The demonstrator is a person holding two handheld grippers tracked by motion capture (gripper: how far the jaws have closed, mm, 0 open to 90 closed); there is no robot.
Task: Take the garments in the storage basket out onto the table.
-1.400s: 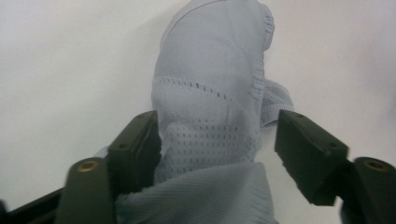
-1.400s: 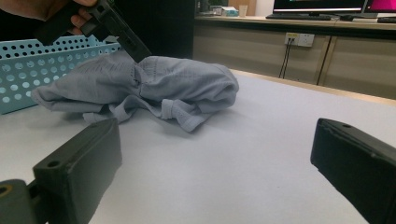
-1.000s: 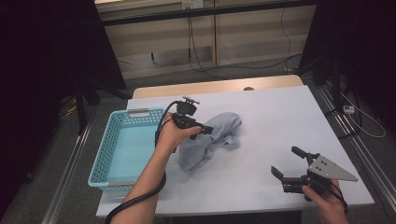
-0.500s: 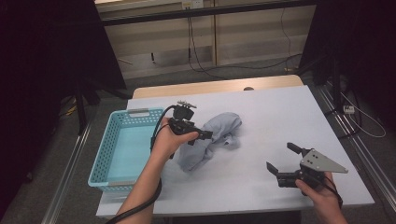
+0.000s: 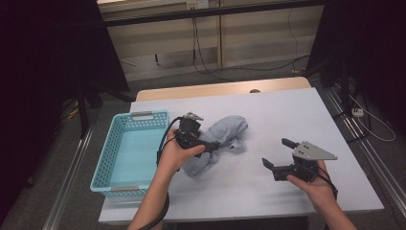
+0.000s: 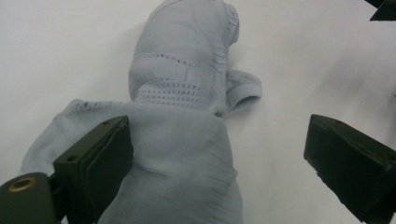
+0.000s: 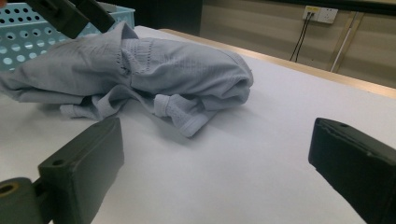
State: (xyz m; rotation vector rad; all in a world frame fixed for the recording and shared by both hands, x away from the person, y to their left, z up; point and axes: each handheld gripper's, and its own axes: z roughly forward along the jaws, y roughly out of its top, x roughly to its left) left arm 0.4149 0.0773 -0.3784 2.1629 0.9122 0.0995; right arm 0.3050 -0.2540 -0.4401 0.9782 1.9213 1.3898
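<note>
A crumpled light grey-blue knitted garment (image 5: pixel 231 130) lies near the middle of the white table (image 5: pixel 287 110). My left gripper (image 5: pixel 211 146) rests over its near-left part. In the left gripper view the garment (image 6: pixel 182 84) runs between the left gripper's (image 6: pixel 219 154) wide jaws, one over the cloth and one over bare table. They have just been opening and do not pinch it. My right gripper (image 5: pixel 277 153) stands open to the right, apart from the garment (image 7: pixel 177 70). Nothing lies between the right gripper's (image 7: pixel 215 158) jaws.
A light blue perforated basket (image 5: pixel 103 163) stands at the table's left edge, just left of the left hand; its wall (image 7: pixel 23 32) shows behind the garment. A wooden strip (image 5: pixel 215 88) runs along the far edge. Cables hang beyond.
My right gripper has moved left, closer to the garment. My left gripper has shifted slightly toward the near side over the cloth, its jaws spreading.
</note>
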